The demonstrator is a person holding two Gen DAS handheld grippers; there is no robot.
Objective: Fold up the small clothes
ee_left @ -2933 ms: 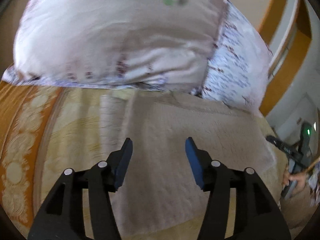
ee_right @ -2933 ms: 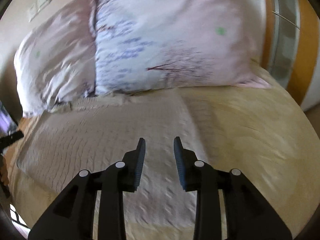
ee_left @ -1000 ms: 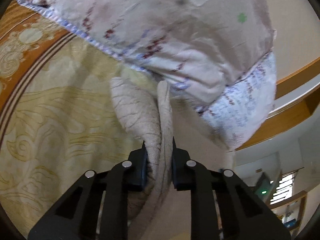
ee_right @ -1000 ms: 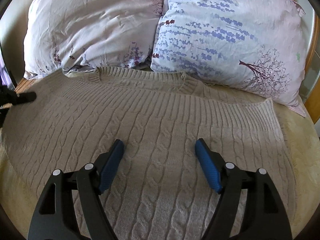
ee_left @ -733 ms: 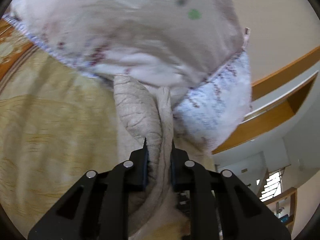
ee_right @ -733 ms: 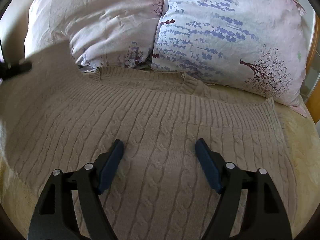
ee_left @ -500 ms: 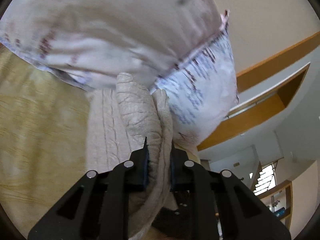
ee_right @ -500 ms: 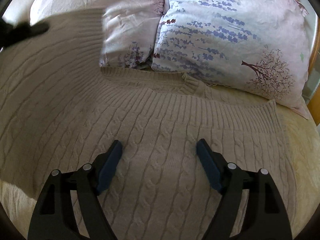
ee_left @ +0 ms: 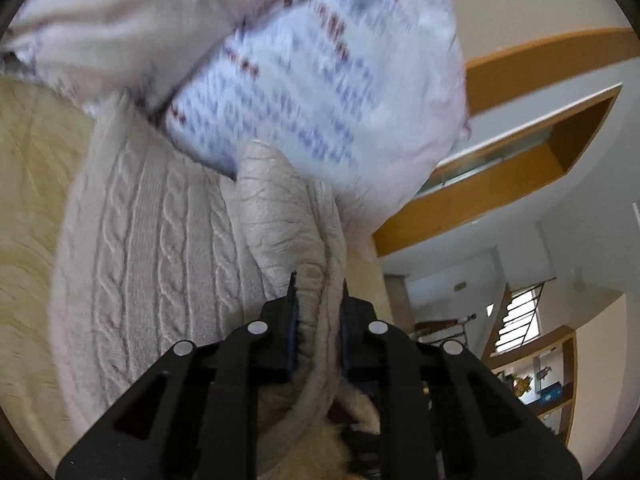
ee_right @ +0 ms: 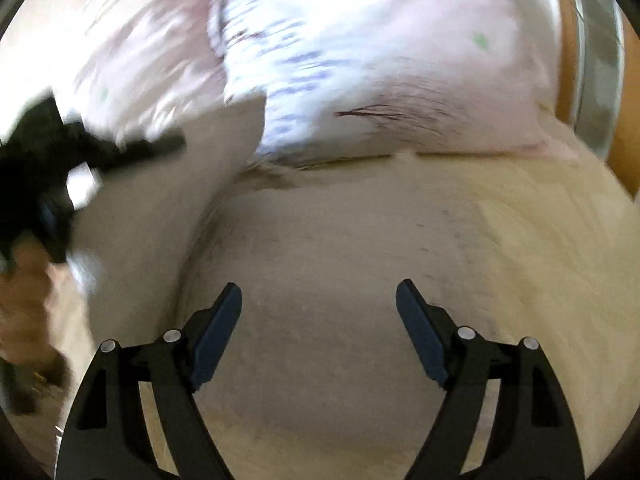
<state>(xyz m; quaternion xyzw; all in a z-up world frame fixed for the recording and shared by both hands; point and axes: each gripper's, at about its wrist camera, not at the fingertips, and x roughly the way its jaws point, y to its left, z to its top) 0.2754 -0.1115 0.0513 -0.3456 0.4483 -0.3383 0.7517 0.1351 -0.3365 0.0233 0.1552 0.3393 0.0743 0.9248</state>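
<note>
The left claw (ee_left: 318, 312) pinches a bunched fold of beige sweater (ee_left: 160, 248) lifted off the bed (ee_left: 28, 184) near pillows (ee_left: 320, 80). The right claw (ee_right: 320, 320) hovers spread above it.

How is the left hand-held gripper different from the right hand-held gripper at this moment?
The left hand-held gripper is shut on a bunched fold of the beige cable-knit sweater; the right hand-held gripper holds nothing. The left one's jaws stand close together with knit between them, while the right one's jaws stand wide apart above the sweater. Both have black arms and blue pads, and both point toward the floral pillows.
</note>
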